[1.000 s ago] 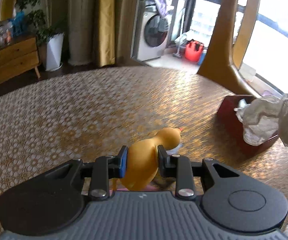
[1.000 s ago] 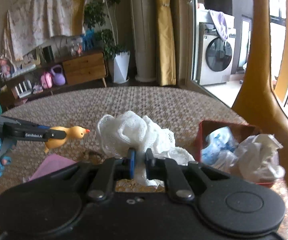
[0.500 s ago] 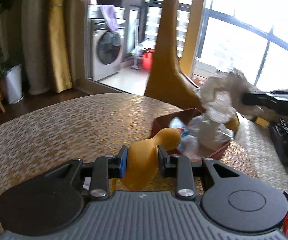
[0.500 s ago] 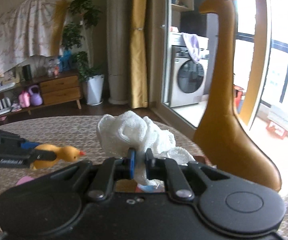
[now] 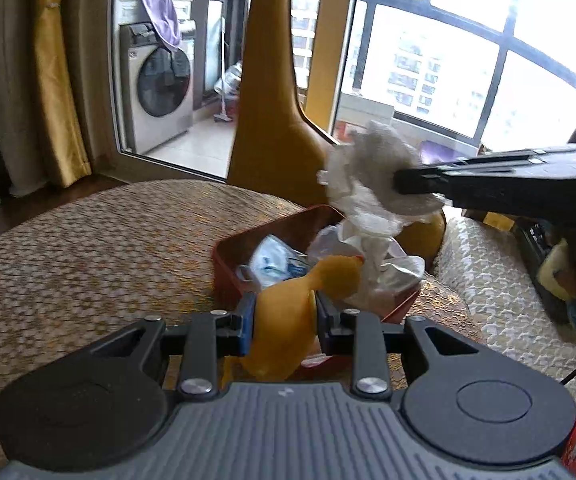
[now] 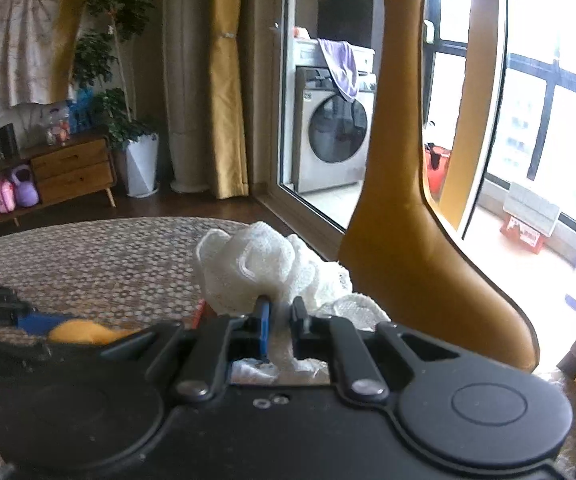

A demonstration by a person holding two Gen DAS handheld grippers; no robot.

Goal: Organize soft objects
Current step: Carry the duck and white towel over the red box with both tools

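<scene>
Ahead of me, bright daylight enters through a large dark-framed window. A washing machine with a purple cloth draped over it stands behind glass, flanked by gold curtains. To my left I note a wooden cabinet, a potted plant and dark flooring.

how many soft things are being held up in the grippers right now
2. The yellow duck toy is clamped in the left gripper near the red box. The white cloth is pinched in the right gripper.
</scene>
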